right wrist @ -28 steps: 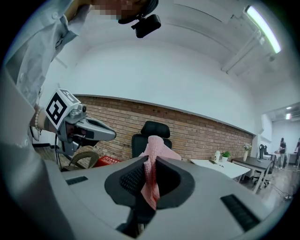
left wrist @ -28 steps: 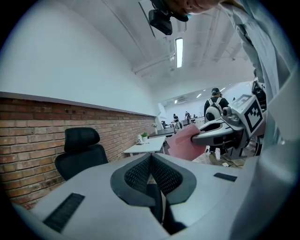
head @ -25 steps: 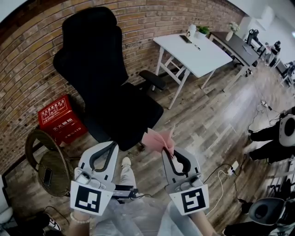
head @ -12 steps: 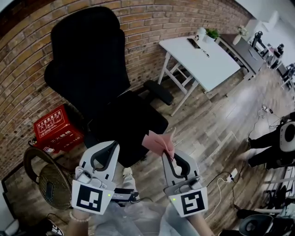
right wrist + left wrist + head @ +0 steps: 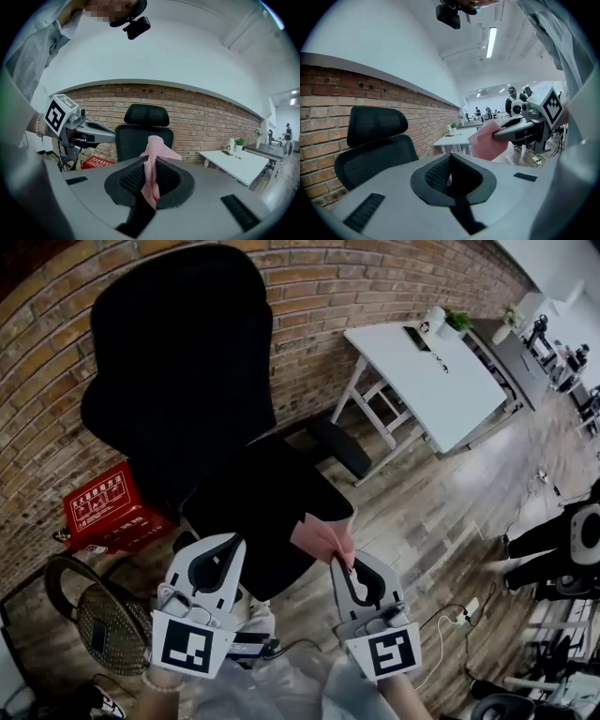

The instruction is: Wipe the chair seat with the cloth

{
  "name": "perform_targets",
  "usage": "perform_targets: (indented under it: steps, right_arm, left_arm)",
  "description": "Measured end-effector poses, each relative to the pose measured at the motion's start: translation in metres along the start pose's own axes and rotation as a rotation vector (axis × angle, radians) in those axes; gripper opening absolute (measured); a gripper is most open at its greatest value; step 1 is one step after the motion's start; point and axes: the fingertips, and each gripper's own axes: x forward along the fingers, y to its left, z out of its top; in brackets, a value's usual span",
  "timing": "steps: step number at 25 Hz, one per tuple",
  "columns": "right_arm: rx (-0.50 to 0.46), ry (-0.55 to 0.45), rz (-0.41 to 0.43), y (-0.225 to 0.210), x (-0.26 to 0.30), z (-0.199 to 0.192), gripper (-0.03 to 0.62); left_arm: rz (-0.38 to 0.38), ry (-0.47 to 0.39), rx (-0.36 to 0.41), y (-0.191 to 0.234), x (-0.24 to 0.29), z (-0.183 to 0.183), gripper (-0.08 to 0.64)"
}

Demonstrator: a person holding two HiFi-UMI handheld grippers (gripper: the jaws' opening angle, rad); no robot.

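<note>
A black office chair with a tall back (image 5: 178,362) stands against the brick wall; its seat (image 5: 262,512) lies just ahead of both grippers. My right gripper (image 5: 343,559) is shut on a pink cloth (image 5: 322,538), which bunches above the jaws over the seat's near right edge. The right gripper view shows the cloth (image 5: 152,168) pinched between the jaws, with the chair (image 5: 143,133) behind it. My left gripper (image 5: 228,542) is shut with nothing in it, beside the seat's near left edge. The left gripper view shows the chair (image 5: 375,145) at left and the cloth (image 5: 487,140) at right.
A white table (image 5: 441,371) stands to the right of the chair. A red box (image 5: 108,507) sits on the floor at left, with a round wicker stool (image 5: 108,615) nearer me. Cables (image 5: 469,606) lie on the wooden floor at right.
The chair has come closer and fills more of the view. Both grippers now reach the seat's near edge, the right one still holding the cloth.
</note>
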Motion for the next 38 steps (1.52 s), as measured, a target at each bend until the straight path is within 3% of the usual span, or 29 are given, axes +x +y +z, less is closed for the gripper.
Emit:
perform_targets:
  steps: [10, 17, 26, 38]
  right_arm:
    - [-0.045, 0.039, 0.085, -0.003, 0.077, -0.034, 0.058]
    - [-0.051, 0.071, 0.192, -0.013, 0.122, -0.067, 0.058]
    - [-0.111, 0.118, 0.363, -0.016, 0.179, -0.121, 0.058]
    - [-0.050, 0.236, 0.531, 0.038, 0.259, -0.223, 0.058]
  left_arm:
    - [0.021, 0.074, -0.019, 0.036, 0.034, -0.052, 0.020]
    - [0.060, 0.095, -0.043, 0.051, 0.060, -0.077, 0.018]
    - [0.193, 0.191, -0.103, 0.061, 0.078, -0.141, 0.018]
    - [0.374, 0.279, -0.154, 0.097, 0.051, -0.240, 0.018]
